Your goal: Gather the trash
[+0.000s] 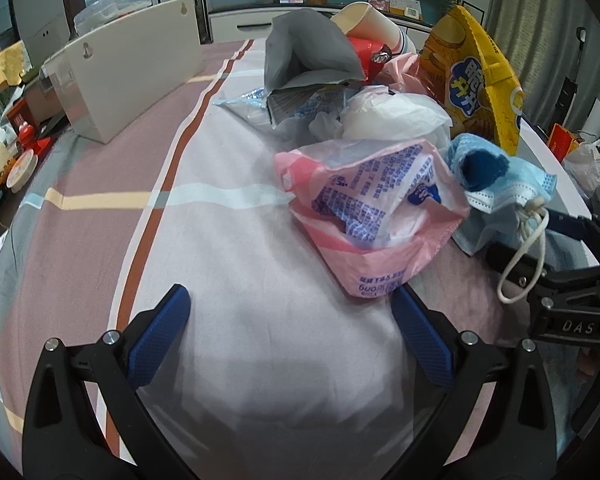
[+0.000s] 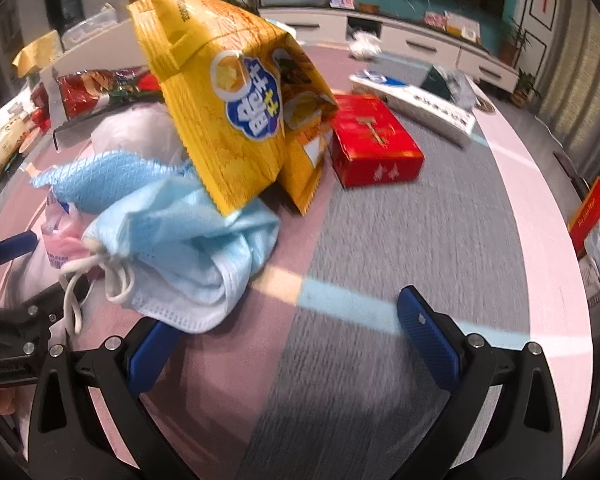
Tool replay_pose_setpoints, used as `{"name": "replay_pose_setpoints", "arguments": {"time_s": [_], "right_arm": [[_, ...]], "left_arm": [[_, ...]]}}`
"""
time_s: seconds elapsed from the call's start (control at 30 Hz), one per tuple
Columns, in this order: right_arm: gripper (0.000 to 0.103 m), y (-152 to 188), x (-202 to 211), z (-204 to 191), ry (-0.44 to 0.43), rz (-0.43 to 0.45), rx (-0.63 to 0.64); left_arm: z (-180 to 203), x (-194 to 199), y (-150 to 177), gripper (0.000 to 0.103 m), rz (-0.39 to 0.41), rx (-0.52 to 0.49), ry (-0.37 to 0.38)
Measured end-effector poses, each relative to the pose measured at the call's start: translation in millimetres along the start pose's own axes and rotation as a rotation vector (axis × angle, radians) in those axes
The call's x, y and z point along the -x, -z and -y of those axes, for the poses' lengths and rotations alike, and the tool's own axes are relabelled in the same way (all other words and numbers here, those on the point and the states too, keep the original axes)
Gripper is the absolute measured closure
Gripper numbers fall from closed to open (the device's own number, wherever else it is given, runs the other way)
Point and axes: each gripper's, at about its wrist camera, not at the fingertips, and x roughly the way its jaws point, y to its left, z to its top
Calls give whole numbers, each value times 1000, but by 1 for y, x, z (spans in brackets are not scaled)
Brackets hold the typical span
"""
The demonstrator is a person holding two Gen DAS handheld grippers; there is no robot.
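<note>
1. Left gripper [image 1: 290, 334] is spread wide with nothing in it; right gripper [image 2: 284, 340] is the same.
2. The crumpled pink wrapper [image 1: 370, 216] lies on the striped bedsheet [image 1: 228, 264] just ahead of the left gripper, mouth gaping towards the camera.
3. The blue face mask [image 2: 192, 248] is bunched up beside it, and the yellow snack bag [image 2: 236, 120] stands tilted behind.

A crumpled pink-and-white printed plastic wrapper [image 1: 374, 216] lay open beside a bunched pale-blue face mask [image 2: 188, 248], under a leaning yellow snack bag [image 2: 228, 120], possibly empty.

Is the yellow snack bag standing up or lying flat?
Standing up: the yellow snack bag rises above the crumpled blue face mask, leaning over it.
</note>
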Motion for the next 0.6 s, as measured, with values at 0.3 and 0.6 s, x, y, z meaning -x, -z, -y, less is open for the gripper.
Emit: {"name": "replay_pose_setpoints", "arguments": {"time_s": [0.3,0.6], "right_arm": [[2,-3,85,-17,-58,137,-41],[3,-58,165,-5,-52,309,-100]], "left_arm": [[-14,73,-17,3,140,82,125],[-23,143,-63,3,226,115,209]]}}
